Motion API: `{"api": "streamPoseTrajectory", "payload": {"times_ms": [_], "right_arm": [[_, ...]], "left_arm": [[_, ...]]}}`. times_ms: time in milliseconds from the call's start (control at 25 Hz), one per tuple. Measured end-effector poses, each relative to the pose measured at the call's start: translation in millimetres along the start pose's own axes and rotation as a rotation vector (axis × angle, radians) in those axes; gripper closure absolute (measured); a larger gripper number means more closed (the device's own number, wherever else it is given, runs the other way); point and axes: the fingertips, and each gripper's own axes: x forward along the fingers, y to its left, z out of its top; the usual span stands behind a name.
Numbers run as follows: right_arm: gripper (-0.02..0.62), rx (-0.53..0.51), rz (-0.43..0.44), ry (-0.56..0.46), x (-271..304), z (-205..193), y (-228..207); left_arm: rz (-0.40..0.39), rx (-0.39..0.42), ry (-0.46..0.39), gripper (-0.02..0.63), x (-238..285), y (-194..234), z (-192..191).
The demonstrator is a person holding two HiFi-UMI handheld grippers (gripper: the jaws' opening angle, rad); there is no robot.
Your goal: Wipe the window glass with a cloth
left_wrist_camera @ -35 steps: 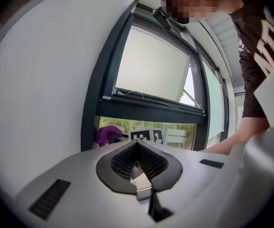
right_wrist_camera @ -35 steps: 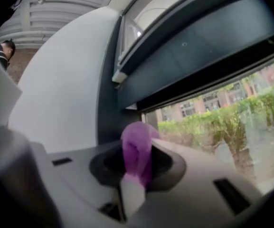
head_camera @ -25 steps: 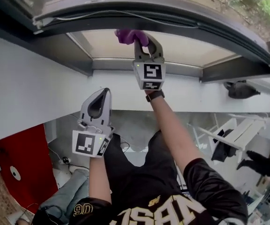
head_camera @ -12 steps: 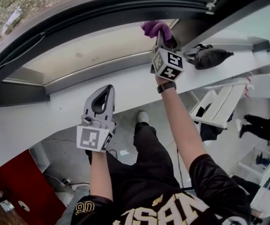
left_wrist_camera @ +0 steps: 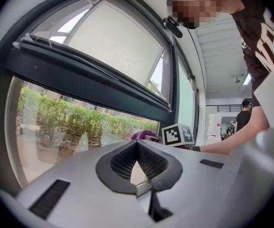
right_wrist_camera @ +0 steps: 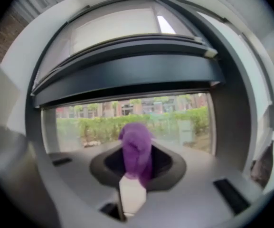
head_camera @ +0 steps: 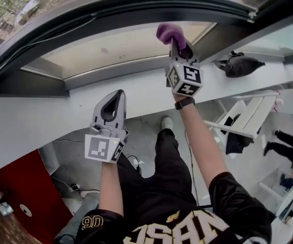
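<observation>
1. Both tongs are closed. The left tongs [head_camera: 116,98] have their jaws pressed together at the tips with nothing between them, as their own view [left_wrist_camera: 137,148] shows. They hover over the white ledge [head_camera: 44,121] below the window, apart from the pane.
2. The window glass [head_camera: 110,52] stretches as a long pale strip inside a dark frame [head_camera: 136,6]. Through it, the gripper views show green hedges and buildings [right_wrist_camera: 179,115].
3. The right tongs [head_camera: 175,43] are raised higher on an outstretched arm [head_camera: 199,136], toward the right end of that pane. Their jaws pinch a purple cloth [head_camera: 169,33]. The right gripper view shows it bunched and standing up from between the jaws [right_wrist_camera: 137,151].
4. The cloth lies against or just in front of the glass, near the frame's right upright. Whether it actually touches cannot be told. From the left gripper view it appears as a small purple lump [left_wrist_camera: 142,136] low beside the pane.
5. Further right, a dark bag [head_camera: 240,65] rests on the ledge.
6. Below the bag stands a white folding rack [head_camera: 245,118].
</observation>
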Motion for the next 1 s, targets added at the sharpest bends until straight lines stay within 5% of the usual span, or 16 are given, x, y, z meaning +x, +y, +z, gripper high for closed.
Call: {"api": "streamPoseTrajectory", "payload": {"times_ms": [440,600,800,1000], "right_arm": [[0.514,-0.039,0.587,0.075,25,-71,425],[0.514,-0.026,0.710,0.075,38,-81,533],[0.514,0.034,0.658,0.112,66,-89,545],[0.514,0.057,0.558,0.109,70,-81,444]], "left_arm": [[0.291,0.055,0.021,0.595,-184,180,23],[0.382,0.036,0.025,0.594,-229,210,26],[0.406,0.022,0.031,0.595,-246,221,21],[0.364,0.024,0.030,0.595,-208,199,5]]}}
